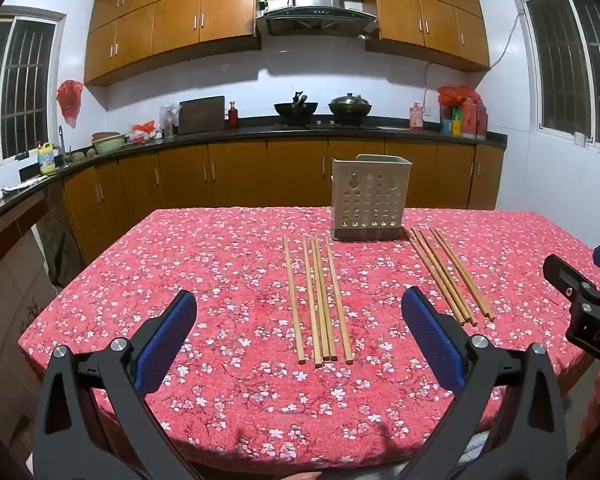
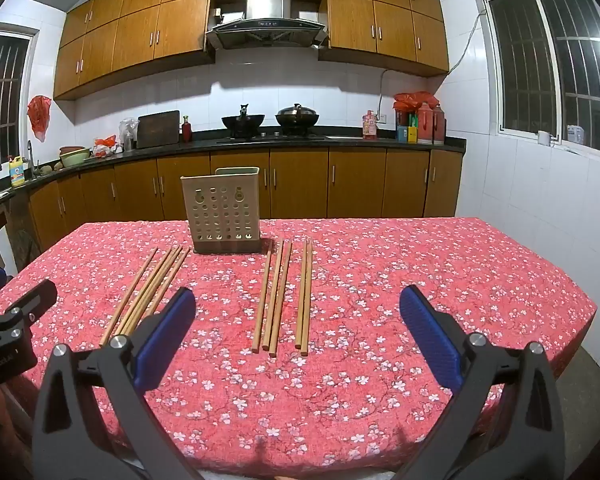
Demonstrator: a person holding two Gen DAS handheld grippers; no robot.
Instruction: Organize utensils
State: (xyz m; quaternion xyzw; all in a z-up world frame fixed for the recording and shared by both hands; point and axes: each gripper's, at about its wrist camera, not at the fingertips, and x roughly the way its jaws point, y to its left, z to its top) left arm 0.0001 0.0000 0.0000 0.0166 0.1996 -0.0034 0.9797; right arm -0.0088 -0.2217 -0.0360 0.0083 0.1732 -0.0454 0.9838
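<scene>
Ten chopsticks lie flat on the red flowery tablecloth (image 1: 220, 280), and none are in the holder yet. So the job looks like it has not started.

Five of them make the left bunch of chopsticks (image 1: 318, 300), close side by side, pointing from near to far. Five more make the right bunch of chopsticks (image 1: 450, 274), a little way off to the right. The beige holder with round holes (image 1: 370, 196) stands up straight at the far end of the table, between the two bunches and just past their far tips. From here its inside cannot be seen.

The left gripper (image 1: 300, 344) hangs over the near edge with its blue pads wide apart and nothing between them. The right gripper (image 2: 298, 340) is the same, spread wide and holding nothing.

What is left, I think: pick up every chopstick and stand it in the holder.
</scene>
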